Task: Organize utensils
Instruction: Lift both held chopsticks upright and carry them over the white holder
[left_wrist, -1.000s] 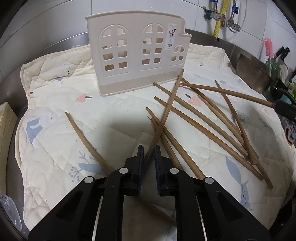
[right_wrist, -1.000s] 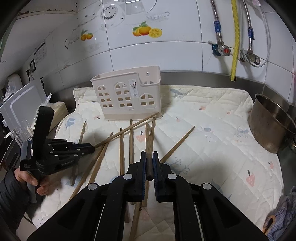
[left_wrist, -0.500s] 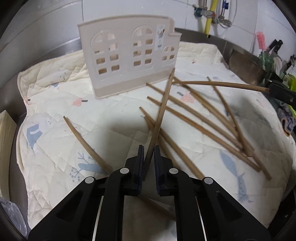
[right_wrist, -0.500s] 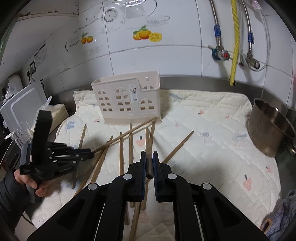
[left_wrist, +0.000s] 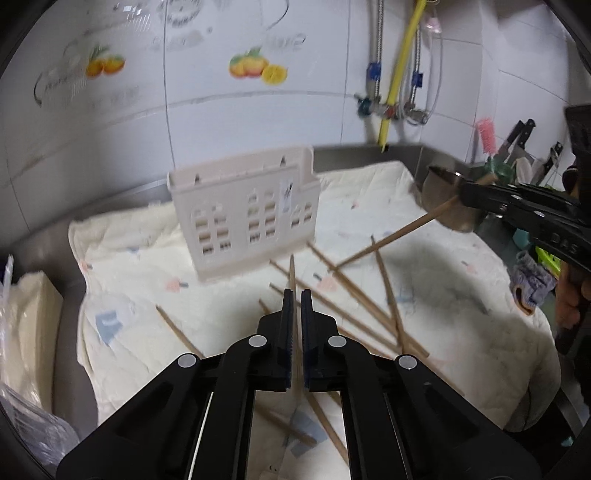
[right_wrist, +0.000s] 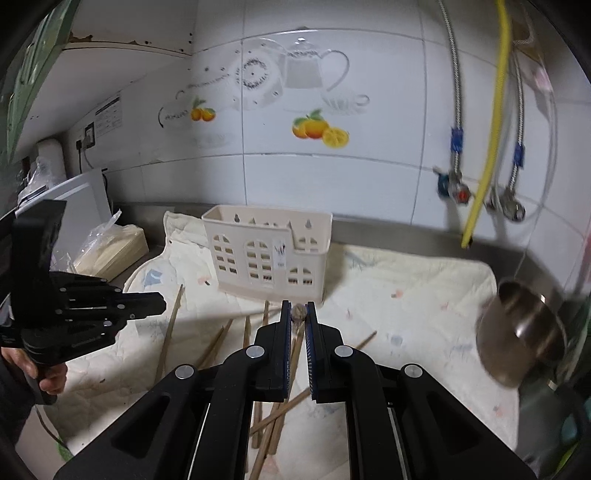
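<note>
My left gripper (left_wrist: 296, 295) is clamped on one chopstick (left_wrist: 291, 275), its tip aimed at the cream utensil holder (left_wrist: 245, 225) standing near the back edge of the quilted mat (left_wrist: 461, 295). My right gripper (right_wrist: 297, 308) pinches another chopstick (right_wrist: 298, 312) end-on, lifted above the mat. More loose chopsticks (left_wrist: 388, 295) lie scattered in front of the holder. A steel pot (right_wrist: 524, 332) sits at the mat's right edge.

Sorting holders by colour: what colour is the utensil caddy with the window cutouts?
Cream-beige plastic; the utensil caddy shows best in the right wrist view.
</note>
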